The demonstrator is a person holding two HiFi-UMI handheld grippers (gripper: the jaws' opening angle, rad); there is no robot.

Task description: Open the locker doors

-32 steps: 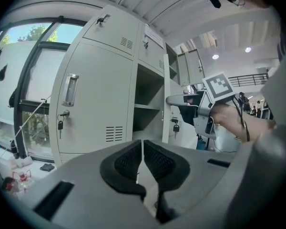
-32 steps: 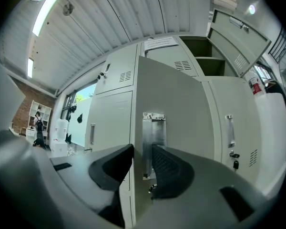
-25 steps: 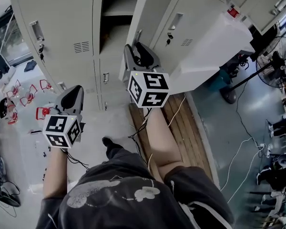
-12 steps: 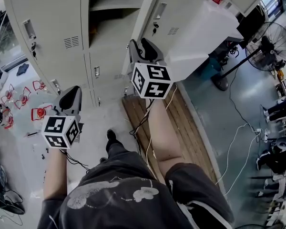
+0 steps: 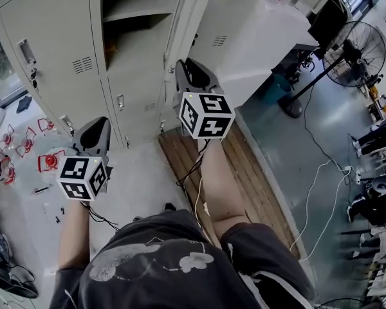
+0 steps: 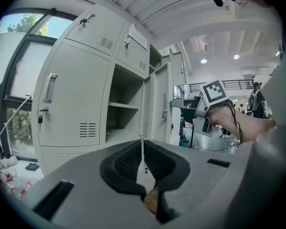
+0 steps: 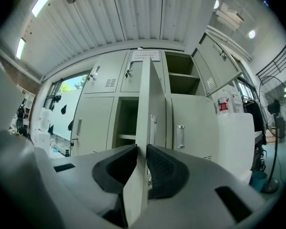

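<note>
A bank of grey lockers stands ahead. One tall door in the middle hangs open, showing a shelf inside. My right gripper holds that door by its free edge. In the right gripper view the door edge runs upright between the pads, and the right gripper has just been closing onto it. My left gripper hangs lower left, apart from the lockers. Seen in its own view, the left gripper is shut on nothing and faces the open compartment.
A wooden pallet lies on the floor under my right arm. A big white case stands right of the lockers, a floor fan beyond it. Cables trail at right. Red-and-white items lie at left.
Both hands have drawn back from the lockers. The right gripper stayed at the door's edge, its jaws closed on it, and the door stands wider open.
</note>
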